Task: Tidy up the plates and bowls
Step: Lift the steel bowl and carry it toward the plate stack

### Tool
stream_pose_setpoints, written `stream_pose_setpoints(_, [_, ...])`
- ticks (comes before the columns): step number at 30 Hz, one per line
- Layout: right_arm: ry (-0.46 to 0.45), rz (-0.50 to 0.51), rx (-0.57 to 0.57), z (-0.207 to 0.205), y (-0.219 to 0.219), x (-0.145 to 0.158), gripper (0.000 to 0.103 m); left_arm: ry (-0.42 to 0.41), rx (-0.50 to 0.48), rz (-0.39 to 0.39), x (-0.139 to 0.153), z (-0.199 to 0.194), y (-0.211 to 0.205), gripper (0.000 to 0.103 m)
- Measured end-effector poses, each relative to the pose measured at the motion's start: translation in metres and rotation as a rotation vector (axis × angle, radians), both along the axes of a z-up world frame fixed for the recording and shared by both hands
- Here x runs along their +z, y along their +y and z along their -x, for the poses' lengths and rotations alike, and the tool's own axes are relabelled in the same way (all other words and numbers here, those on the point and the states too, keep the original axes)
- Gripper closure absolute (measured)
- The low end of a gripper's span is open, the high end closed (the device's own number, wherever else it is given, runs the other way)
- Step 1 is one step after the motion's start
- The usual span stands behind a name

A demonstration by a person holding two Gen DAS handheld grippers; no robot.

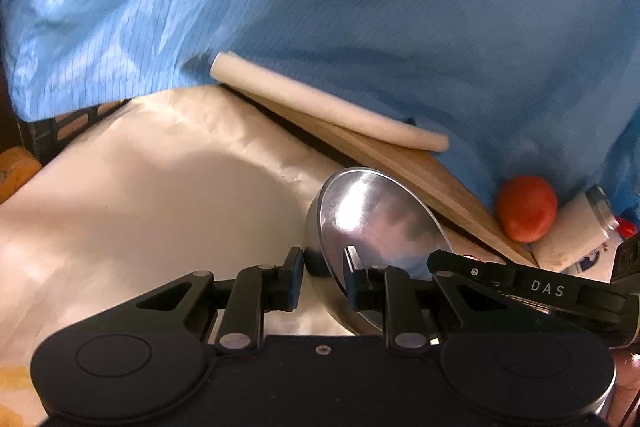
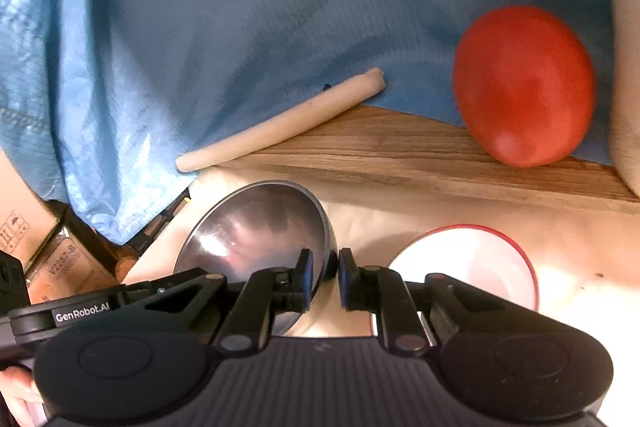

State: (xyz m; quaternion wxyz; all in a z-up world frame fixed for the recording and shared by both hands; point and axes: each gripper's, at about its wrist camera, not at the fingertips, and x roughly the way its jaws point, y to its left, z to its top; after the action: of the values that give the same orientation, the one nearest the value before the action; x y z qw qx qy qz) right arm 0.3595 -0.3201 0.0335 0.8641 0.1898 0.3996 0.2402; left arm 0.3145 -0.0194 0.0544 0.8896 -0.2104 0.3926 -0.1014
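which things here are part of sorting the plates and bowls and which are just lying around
Part of the job:
- steel bowl, tilted, its rim gripped by both the left claw and the right claw
- red-rimmed white bowl

Just lying about:
- tomato
- wooden board
- white foam strip
- blue cloth

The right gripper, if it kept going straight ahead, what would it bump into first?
The right gripper is already clamped on the metal bowl's rim. Pushing straight on, it would probably meet the wooden board next, though depth is hard to judge.
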Motion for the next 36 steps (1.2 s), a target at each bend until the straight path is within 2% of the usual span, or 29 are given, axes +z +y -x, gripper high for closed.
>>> stream_pose_setpoints(6, [-0.037,0.021,-0.041,0.041,-0.021,0.026,0.088,-0.039,-0.048,0.015,0.02,0.027,-0.017,0.08])
stream_pose_setpoints(16, [-0.059,0.091,-0.187,0.131,-0.084,0.059,0.088,-0.073,-0.222,0.059,0.038,0.085,-0.076,0.08])
stream_pose_setpoints(27, [0.032,0.158,-0.328,0.223,-0.152,0.038,0.088,-0.002,-0.432,0.085,0.015,0.142,-0.149,0.079])
stream_pose_setpoints(36, [0.084,0.171,-0.306,0.249,-0.157,0.017,0.087,0.041,-0.472,0.049,-0.002,0.166,-0.154,0.079])
